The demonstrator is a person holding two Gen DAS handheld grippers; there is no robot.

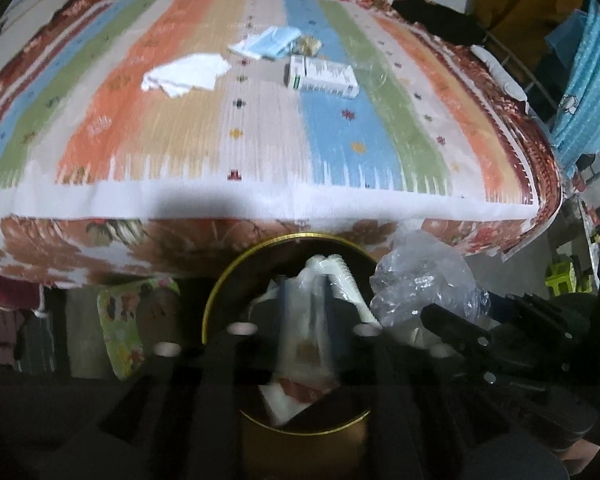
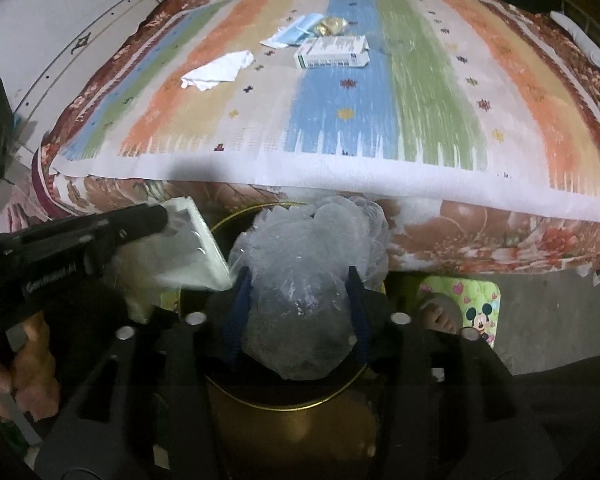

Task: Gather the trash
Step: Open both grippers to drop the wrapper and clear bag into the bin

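Observation:
A gold-rimmed round bin (image 1: 220, 280) (image 2: 260, 396) stands on the floor in front of the bed. My left gripper (image 1: 306, 312) is shut on a flat white packet (image 1: 340, 276), held over the bin; it also shows in the right wrist view (image 2: 204, 240). My right gripper (image 2: 296, 300) is shut on a crumpled clear plastic bag (image 2: 300, 264) (image 1: 416, 280) above the bin. On the striped bed cover lie a white tissue (image 1: 184, 74) (image 2: 220, 70), a blue face mask (image 1: 270, 42) (image 2: 296, 32), a white medicine box (image 1: 322, 76) (image 2: 332, 54) and a gold wrapper (image 1: 310, 45) (image 2: 332, 26).
The striped cover (image 1: 260, 140) (image 2: 340, 120) lies over a floral mattress edge (image 1: 100, 240) (image 2: 500, 236). A cartoon-print cushion lies on the floor by the bin (image 1: 120, 328) (image 2: 472, 308). Paper scraps lie inside the bin (image 1: 292, 396). A blue cloth (image 1: 596, 80) hangs at the right.

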